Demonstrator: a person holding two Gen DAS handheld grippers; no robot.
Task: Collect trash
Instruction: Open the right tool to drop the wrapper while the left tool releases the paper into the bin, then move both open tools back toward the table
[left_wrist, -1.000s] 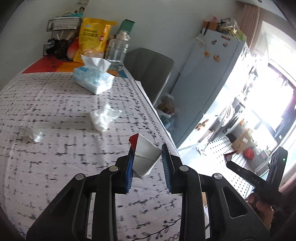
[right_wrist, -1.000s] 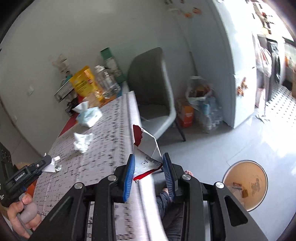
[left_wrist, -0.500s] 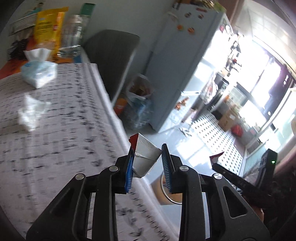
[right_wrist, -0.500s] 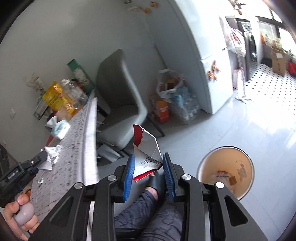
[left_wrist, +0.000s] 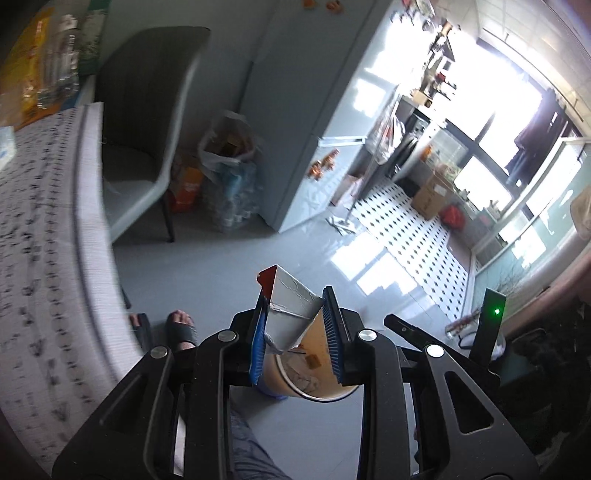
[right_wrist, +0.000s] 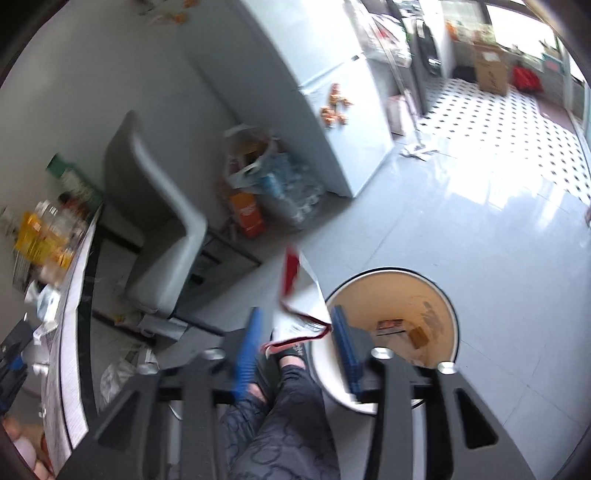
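Two grippers over the round tan-lined trash bin (right_wrist: 439, 291) on the grey floor. Left gripper (left_wrist: 295, 325) clamped on a folded silver-white carton scrap with a red corner (left_wrist: 290, 306), held above the bin. Right gripper (right_wrist: 295, 338) opening; the torn white-and-red carton piece (right_wrist: 299, 295) sits between its blue pads, loose, beside the bin rim. Print on it too blurred to read.

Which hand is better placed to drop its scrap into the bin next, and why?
The right. Its tongs are opening beside the bin, the red-and-white wrapper loose between them. The left tongs clamp a silver scrap, with the bin's rim just beyond their tips.
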